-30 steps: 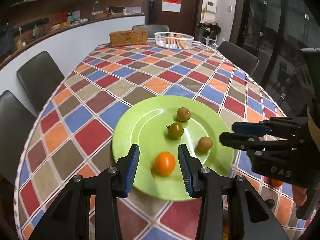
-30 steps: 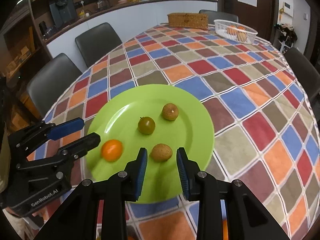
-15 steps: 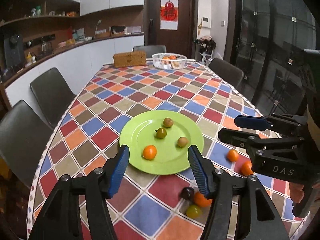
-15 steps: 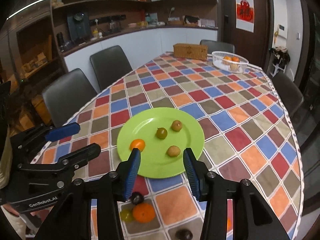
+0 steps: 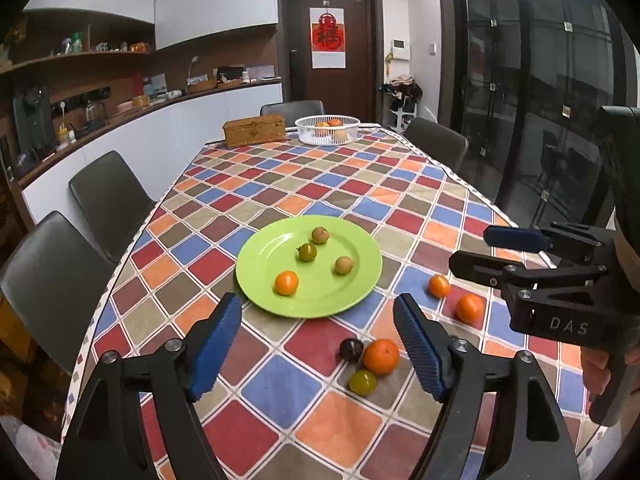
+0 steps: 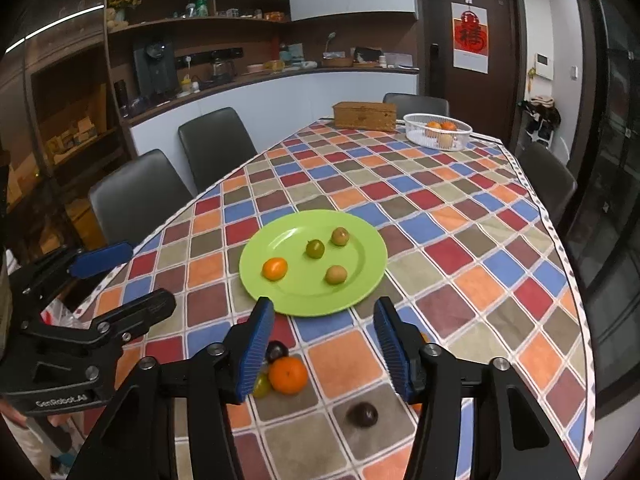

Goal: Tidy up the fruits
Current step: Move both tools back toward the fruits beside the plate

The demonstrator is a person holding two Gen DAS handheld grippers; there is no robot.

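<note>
Checkered cloth in red, blue, orange and tan covers the long dining table (image 5: 332, 184), which runs away toward a dark door. Near the close end lies a round green plate (image 5: 256, 268) flat on the cloth, carrying four fruits: one orange fruit (image 5: 286, 282) at its near left, one green tomato (image 5: 307, 252) with its stem turned left, and two brownish round fruits (image 5: 344, 265), one far and one right. The fruits are round, with no clear long axis.

Off the plate, nearer than it, a cluster of three touches or nearly touches: a large orange (image 5: 381, 356), a dark plum (image 5: 351, 349) just left of it and a yellow-green fruit (image 5: 362, 382) in front. Two smaller oranges (image 5: 469, 308) sit apart to the right, and the right wrist view shows another dark fruit (image 6: 362, 414) nearer still.

Both tools hover above the near table edge holding nothing: the left gripper (image 5: 318, 350) has its blue pads spread wide, and the right gripper (image 6: 322, 350) is likewise spread.

At the far end stand one white basket (image 5: 327, 130) with fruit and one woven box (image 5: 254, 130).
</note>
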